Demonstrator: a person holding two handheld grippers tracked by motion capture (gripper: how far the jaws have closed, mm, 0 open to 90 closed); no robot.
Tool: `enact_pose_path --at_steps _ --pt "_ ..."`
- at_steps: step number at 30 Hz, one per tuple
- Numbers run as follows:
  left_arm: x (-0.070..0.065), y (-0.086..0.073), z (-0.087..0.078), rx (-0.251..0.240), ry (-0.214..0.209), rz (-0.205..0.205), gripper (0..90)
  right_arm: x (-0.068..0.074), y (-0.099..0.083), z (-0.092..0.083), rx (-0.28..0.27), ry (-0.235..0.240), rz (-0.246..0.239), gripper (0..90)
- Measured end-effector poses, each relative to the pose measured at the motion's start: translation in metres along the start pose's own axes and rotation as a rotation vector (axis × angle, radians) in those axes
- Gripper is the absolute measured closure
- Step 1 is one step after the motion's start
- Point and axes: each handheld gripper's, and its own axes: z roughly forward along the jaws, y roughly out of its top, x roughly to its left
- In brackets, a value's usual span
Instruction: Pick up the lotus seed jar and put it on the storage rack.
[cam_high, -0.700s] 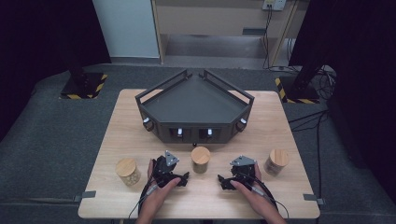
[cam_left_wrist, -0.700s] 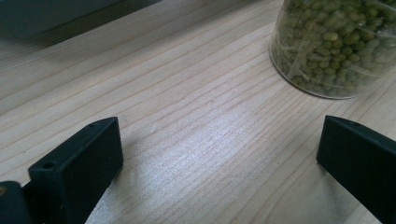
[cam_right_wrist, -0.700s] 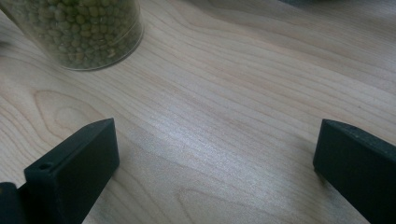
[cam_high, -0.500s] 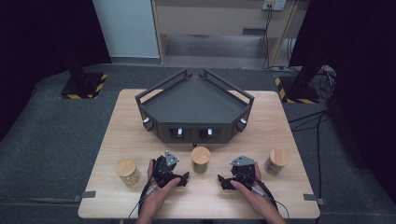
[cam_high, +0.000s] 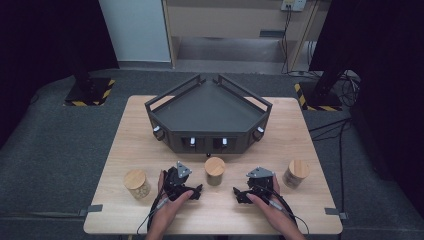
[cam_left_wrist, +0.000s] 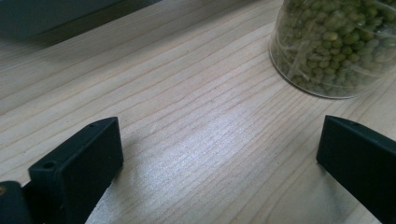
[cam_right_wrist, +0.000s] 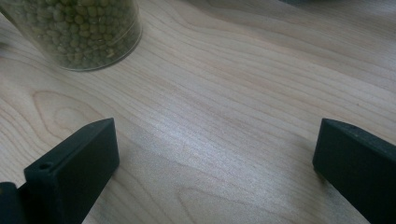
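- Two grippers rest low on the light wooden table (cam_high: 125, 125), each held in one of the person's hands, which come in from 6 o'clock in the high view.
- Between them stands the middle jar (cam_high: 215, 171), a glass jar of green beans with a round wooden lid, just toward 12 o'clock of the line joining the two grippers.
- The left gripper (cam_high: 196, 191) lies at about 8 o'clock of that jar, close beside it but apart from it; its black jaws stand wide, with bare wood between them.
- In the left gripper view the jar's glass base (cam_left_wrist: 334, 46), packed with green beans, sits at 1 o'clock, clear of both jaws.
- The right gripper (cam_high: 239, 195) lies at about 4 o'clock of the jar, also near and not touching; its jaws are spread wide over bare table.
- In the right gripper view the same bean-filled base (cam_right_wrist: 77, 32) shows at 11 o'clock, beyond the left-hand jaw.
- A second wooden-lidded jar (cam_high: 136, 183) stands at 9 o'clock of the left gripper, and a third jar (cam_high: 297, 173) at 2 o'clock of the right gripper.
- A dark angular tray unit (cam_high: 165, 102) with white knobs on its front fills the table's far half, toward 12 o'clock of the jars.
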Motion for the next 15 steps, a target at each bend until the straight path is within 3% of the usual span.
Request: enact_pose_path --at_steps 5,8,15 --pt "0.001 0.004 -0.001 0.016 -0.005 0.001 0.0 0.001 0.000 0.000 0.000 -0.004 0.003 0.4" --pt "0.003 0.008 -0.006 0.014 -0.012 -0.033 3.6 0.001 0.000 0.000 0.000 -0.004 0.004 0.4" --pt "-0.001 0.020 -0.026 -0.002 0.012 -0.014 3.5 0.001 0.000 0.000 0.000 -0.005 0.005 0.4"
